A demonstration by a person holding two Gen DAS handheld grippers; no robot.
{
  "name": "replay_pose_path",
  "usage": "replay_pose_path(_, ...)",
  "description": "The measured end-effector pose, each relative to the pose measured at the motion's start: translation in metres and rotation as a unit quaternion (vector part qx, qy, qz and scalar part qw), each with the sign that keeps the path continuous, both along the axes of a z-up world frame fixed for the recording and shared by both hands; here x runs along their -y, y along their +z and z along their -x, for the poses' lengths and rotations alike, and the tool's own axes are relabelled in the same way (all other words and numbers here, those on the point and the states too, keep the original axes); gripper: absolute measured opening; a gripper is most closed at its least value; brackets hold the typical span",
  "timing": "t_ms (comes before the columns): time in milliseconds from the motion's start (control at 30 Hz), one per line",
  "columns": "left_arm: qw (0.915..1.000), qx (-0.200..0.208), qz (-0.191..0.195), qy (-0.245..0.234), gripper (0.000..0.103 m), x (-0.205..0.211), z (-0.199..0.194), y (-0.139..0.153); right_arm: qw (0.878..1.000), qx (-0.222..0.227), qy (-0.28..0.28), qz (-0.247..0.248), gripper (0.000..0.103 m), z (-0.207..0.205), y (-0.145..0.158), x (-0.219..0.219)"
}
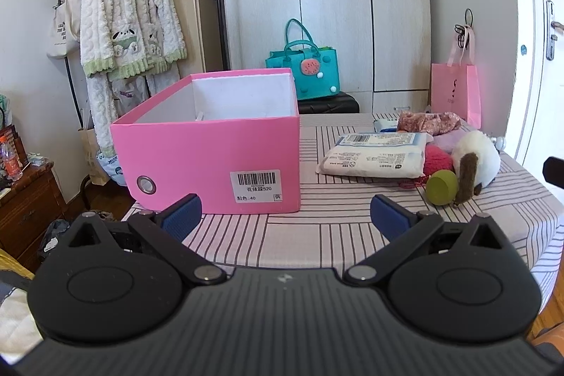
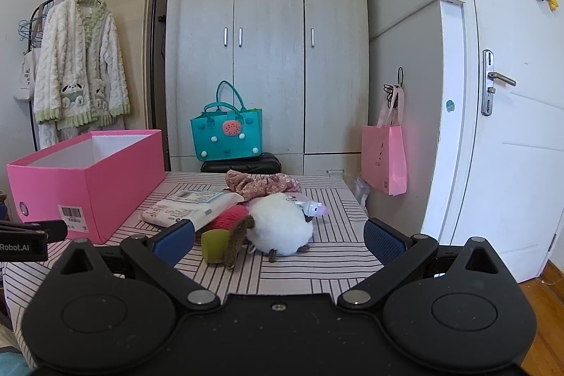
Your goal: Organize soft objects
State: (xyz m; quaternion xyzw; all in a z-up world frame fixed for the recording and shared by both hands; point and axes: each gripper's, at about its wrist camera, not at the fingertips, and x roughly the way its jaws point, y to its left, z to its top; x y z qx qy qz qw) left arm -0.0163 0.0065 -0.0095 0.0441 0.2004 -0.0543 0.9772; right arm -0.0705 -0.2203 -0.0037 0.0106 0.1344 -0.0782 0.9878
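An open pink box (image 1: 211,161) stands on the striped tablecloth (image 1: 299,235), also at the left in the right wrist view (image 2: 88,185). A pile of soft things lies to its right: a white plush toy (image 2: 282,228) with a brown tail, a red yarn ball (image 2: 229,217), a green round piece (image 2: 215,244), a white soft pack (image 2: 190,207) and a floral scrunchie (image 2: 261,184). They also show in the left wrist view: plush (image 1: 476,157), pack (image 1: 377,155). My left gripper (image 1: 285,217) is open and empty before the box. My right gripper (image 2: 278,240) is open and empty, just short of the plush.
A teal handbag (image 2: 227,136) sits on a black case behind the table before a wardrobe (image 2: 268,51). A pink paper bag (image 2: 384,161) hangs at the right by a white door (image 2: 511,111). A clothes rack with a fluffy robe (image 1: 127,20) stands at the left.
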Motion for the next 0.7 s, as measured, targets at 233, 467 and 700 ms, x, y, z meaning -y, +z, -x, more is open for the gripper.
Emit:
replay_pose_path(233, 0.9998, 0.003, -0.020, -0.006, 0.103, 0.0042, 0.0013, -0.0023, 1.000, -0.003, 0.002, 0.001, 0.103, -0.0006, -0.0027, -0.0005)
replay_pose_path(467, 0.9999, -0.003, -0.014, -0.003, 0.103, 0.0008, 0.0008, -0.0030, 1.000, -0.005, 0.002, 0.005, 0.103, -0.0001, -0.0032, -0.0013)
replay_pose_path(700, 0.9999, -0.008, -0.011, -0.003, 0.103, -0.0003, -0.0005, -0.0034, 1.000, -0.006, 0.004, 0.006, 0.103, -0.0005, -0.0035, -0.0016)
